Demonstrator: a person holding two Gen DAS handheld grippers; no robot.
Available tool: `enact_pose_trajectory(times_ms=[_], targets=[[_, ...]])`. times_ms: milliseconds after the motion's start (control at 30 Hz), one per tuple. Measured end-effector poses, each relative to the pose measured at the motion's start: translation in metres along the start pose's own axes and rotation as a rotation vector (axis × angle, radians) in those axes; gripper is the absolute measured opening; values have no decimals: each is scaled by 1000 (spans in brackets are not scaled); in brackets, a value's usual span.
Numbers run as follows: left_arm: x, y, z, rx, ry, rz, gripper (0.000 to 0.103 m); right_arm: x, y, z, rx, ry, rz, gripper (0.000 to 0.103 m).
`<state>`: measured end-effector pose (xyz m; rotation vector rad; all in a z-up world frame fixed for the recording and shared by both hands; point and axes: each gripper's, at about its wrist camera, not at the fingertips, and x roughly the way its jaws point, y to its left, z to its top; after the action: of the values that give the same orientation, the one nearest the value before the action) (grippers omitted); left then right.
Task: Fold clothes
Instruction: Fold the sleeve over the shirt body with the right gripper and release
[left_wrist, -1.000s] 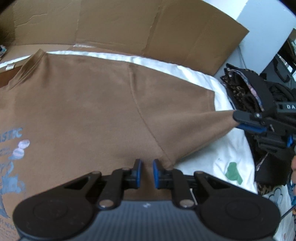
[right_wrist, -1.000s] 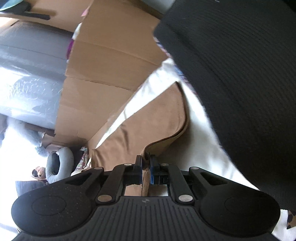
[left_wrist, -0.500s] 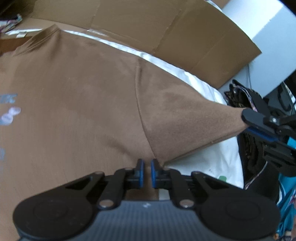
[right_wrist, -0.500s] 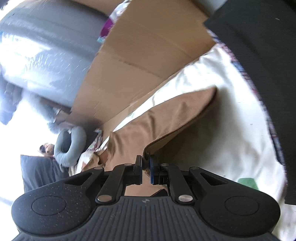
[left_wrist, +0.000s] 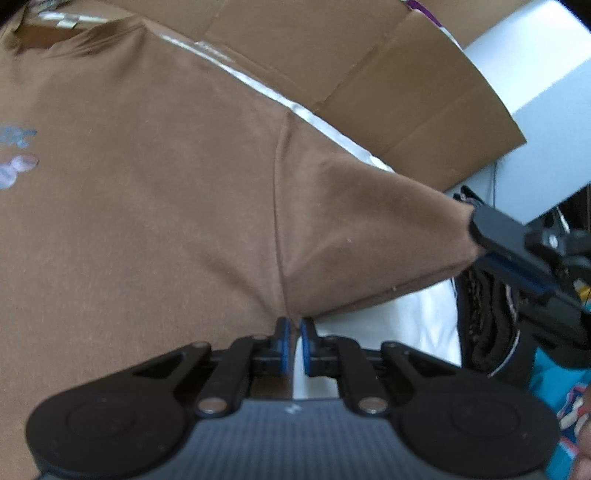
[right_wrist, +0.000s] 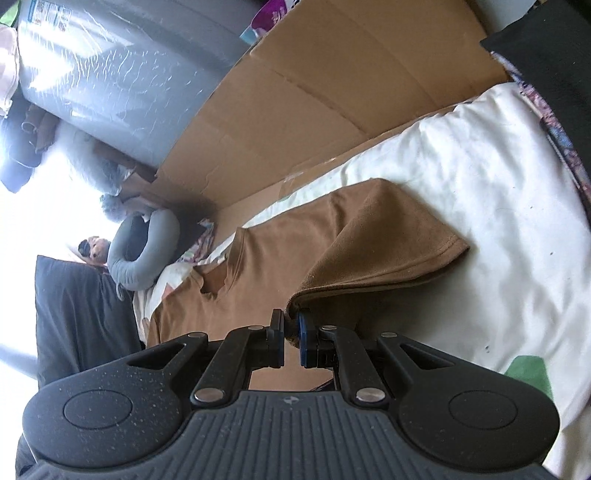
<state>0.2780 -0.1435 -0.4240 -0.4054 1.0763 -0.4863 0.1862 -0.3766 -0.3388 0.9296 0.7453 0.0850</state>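
Flat on a white sheet (right_wrist: 491, 206) a brown T-shirt (left_wrist: 147, 221) is spread, its collar toward the top left of the left wrist view and a pale blue print at that view's left edge. Behind the sheet a wall of cardboard (left_wrist: 369, 74) is stood.

At the underarm, where the sleeve seam meets the side of the shirt, the left gripper (left_wrist: 293, 349) is set with its jaws drawn narrow; brown cloth is seen between the blue pads at the shirt's edge, with white sheet just to the right of it.

By the right gripper (right_wrist: 291, 339) the cuff of the sleeve (right_wrist: 388, 251) is pinched, its jaws nearly together on a fold of the hem. In the left wrist view that same gripper (left_wrist: 480, 236) is seen at the far right, with the sleeve drawn out taut toward it and lifted clear of the sheet, so that a shadow is cast under the cloth. From the right wrist view the sleeve is seen folded back over itself, the stitched hem lying along the sheet.

Beyond the sheet's right edge a heap of dark patterned clothes (left_wrist: 480, 332) is piled.
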Motion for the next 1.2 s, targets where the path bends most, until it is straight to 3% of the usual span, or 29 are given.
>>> enact_pose_trajectory(times_ms=[300, 533, 767, 1033, 1100, 1200], targets=[[3, -1, -1, 21, -12, -8, 8, 10, 10, -3, -1, 27, 31, 5], [4, 16, -12, -164, -66, -65, 8, 27, 20, -10, -1, 90, 57, 5], [6, 19, -20, -231, -105, -76, 8, 43, 29, -17, -19, 145, 50, 6], [5, 18, -18, -229, -83, -70, 8, 47, 36, -21, -56, 176, 58, 14], [3, 17, -19, -229, -78, -59, 9, 43, 36, -21, -58, 172, 64, 26], [-2, 13, -21, -210, -68, -35, 11, 37, 34, -22, -63, 164, 64, 27]])
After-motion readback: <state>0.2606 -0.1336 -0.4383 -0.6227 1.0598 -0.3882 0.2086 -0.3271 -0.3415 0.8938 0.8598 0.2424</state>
